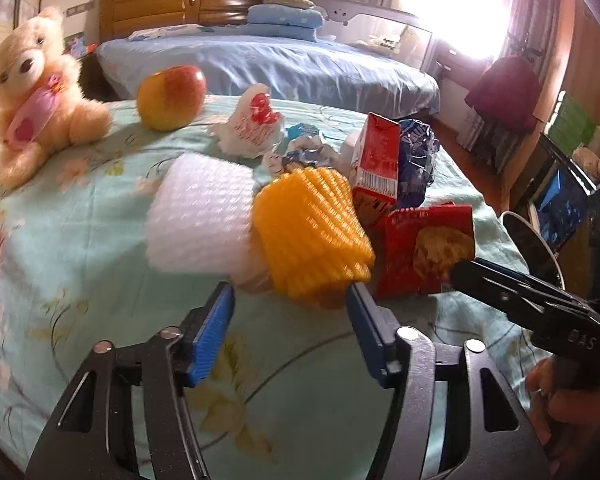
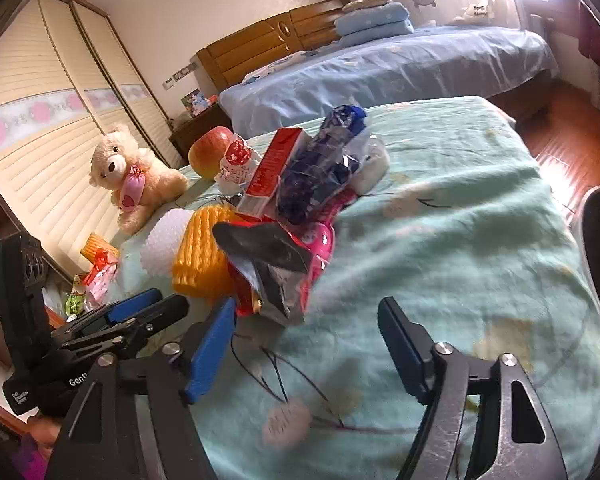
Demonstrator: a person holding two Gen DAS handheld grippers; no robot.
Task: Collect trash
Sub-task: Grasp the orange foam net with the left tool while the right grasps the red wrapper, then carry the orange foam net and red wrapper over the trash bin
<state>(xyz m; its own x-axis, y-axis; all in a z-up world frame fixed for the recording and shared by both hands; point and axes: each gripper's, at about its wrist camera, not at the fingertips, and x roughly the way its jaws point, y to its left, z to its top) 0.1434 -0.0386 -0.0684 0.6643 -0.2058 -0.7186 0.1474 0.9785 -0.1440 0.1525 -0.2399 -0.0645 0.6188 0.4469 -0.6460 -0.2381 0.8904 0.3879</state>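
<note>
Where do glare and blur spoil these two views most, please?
Left wrist view: the window is blown out white at the top right, and the white foam net and orange foam net are smeared by motion. Right wrist view: glare washes out the top right corner, the bedspread looks soft, and fisheye distortion bends the wardrobe doors.

Your left wrist view smears the white foam net [image 1: 202,216] with motion blur; the yellow foam net [image 1: 312,240] hides most of a pale object beneath (identity unclear). The red snack bag [image 1: 424,250] is partly covered by your right gripper [image 1: 460,270].
</note>
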